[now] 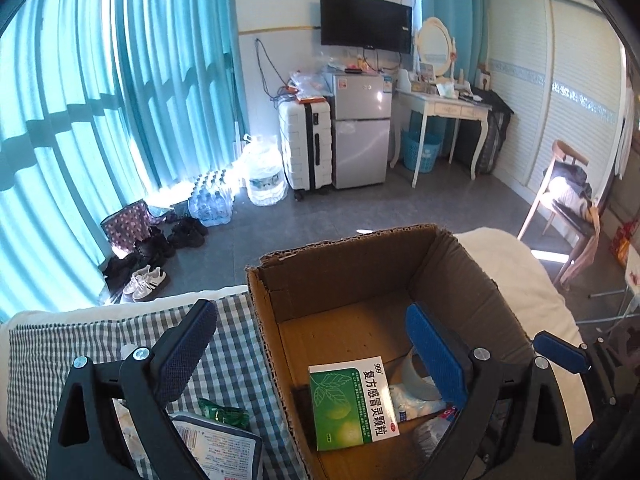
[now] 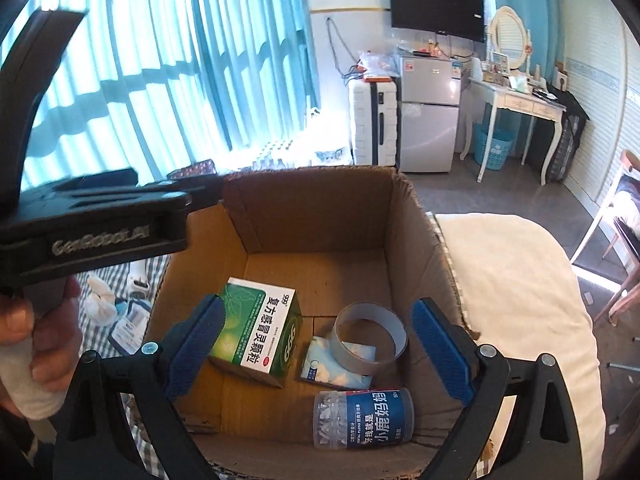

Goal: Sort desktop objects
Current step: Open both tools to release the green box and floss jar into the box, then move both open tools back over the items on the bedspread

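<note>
On the bed: cardboard box [image 2: 316, 216] sits open-topped on a checked cloth [image 1: 224, 344]; its rim is ragged and its flaps are cut off.
Box floor: green medicine box [image 2: 256, 332] at 9 o'clock, grey tape ring [image 2: 370, 340] at 3 o'clock on a small blue-and-white packet [image 2: 320, 364], floss jar [image 2: 364, 418] lying on its side at 5 o'clock.
Free floor: bare cardboard toward the far wall at 12 o'clock.
Left tongs [image 1: 316, 360]: spread wide, holding nothing; one finger over the checked cloth, the other inside the box, straddling the near left wall.
Right tongs [image 2: 320, 352]: spread wide above the box contents, gripping nothing; the medicine box and tape ring lie below, between the fingers.
Outside the box: a printed packet [image 1: 224, 448] and green sachet [image 1: 224, 414] on the cloth at 7 o'clock in the left view.
Person's hand [image 2: 36, 344]: grips the left handle at 9 o'clock in the right view.
Right edge: white bedding [image 2: 516, 292] drops to the floor [image 1: 280, 228] at 3 o'clock.
</note>
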